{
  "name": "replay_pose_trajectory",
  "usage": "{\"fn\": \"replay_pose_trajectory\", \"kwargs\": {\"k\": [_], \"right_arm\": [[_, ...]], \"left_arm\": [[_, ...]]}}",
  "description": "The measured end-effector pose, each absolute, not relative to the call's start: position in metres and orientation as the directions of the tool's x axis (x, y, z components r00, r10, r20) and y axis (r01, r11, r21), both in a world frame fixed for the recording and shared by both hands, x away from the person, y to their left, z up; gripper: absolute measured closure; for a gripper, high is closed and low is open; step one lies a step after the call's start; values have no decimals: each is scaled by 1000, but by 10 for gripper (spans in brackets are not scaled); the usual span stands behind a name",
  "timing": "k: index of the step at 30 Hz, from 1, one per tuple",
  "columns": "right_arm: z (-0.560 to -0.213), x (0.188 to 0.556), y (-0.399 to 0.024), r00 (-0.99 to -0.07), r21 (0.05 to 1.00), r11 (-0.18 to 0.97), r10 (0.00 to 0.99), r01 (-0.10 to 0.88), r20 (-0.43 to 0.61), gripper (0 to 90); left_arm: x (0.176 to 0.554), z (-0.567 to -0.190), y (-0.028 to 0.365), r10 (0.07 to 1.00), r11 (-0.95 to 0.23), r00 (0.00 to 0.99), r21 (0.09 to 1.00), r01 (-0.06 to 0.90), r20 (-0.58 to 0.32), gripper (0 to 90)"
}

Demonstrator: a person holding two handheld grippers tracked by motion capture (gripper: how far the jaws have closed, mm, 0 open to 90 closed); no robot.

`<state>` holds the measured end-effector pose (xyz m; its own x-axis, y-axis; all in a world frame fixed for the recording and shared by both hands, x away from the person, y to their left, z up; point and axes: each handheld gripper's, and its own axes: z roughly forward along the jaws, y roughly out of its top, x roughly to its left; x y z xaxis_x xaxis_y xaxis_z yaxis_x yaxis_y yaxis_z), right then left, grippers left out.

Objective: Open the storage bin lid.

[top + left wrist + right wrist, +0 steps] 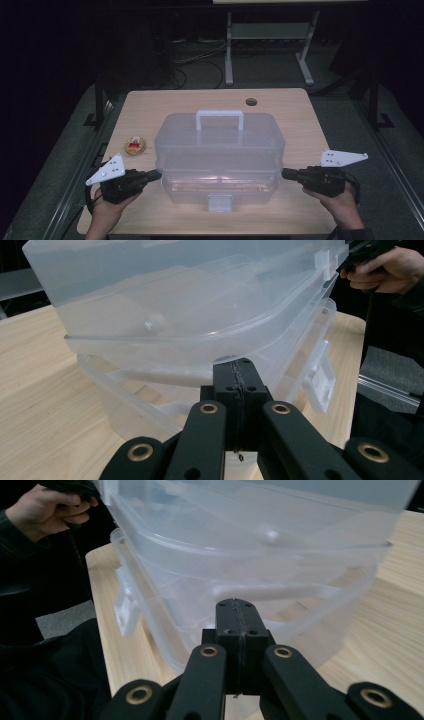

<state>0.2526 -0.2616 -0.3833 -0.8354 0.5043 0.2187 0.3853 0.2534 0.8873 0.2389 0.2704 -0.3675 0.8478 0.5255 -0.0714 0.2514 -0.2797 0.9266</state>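
Note:
A clear plastic storage box (219,150) with a white handle (219,118) stands in the middle of the wooden table (150,107). My left gripper (156,175) is shut, and its tips rest against the box's left end, under the upper section's rim. My right gripper (285,173) is shut too, with its tips at the box's right end at the same height. In the left gripper view the shut jaws (236,371) point at the seam below the box (175,305). In the right gripper view the shut jaws (237,611) meet the box's (250,555) end wall.
A small round object with a red top (134,146) lies on the table left of the box. The box's front latch (220,202) faces the near edge. A cable hole (251,102) sits at the far side. Another table's legs (228,55) stand behind on the floor.

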Motion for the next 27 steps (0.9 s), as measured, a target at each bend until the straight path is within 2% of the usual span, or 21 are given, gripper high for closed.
{"fn": "replay_pose_trajectory", "kwargs": {"k": [27], "right_arm": [[-367, 254, -255, -845, 903, 234, 493, 360, 209, 900]], "left_arm": [[244, -361, 269, 523, -263, 850, 935, 240, -71, 900]]}}
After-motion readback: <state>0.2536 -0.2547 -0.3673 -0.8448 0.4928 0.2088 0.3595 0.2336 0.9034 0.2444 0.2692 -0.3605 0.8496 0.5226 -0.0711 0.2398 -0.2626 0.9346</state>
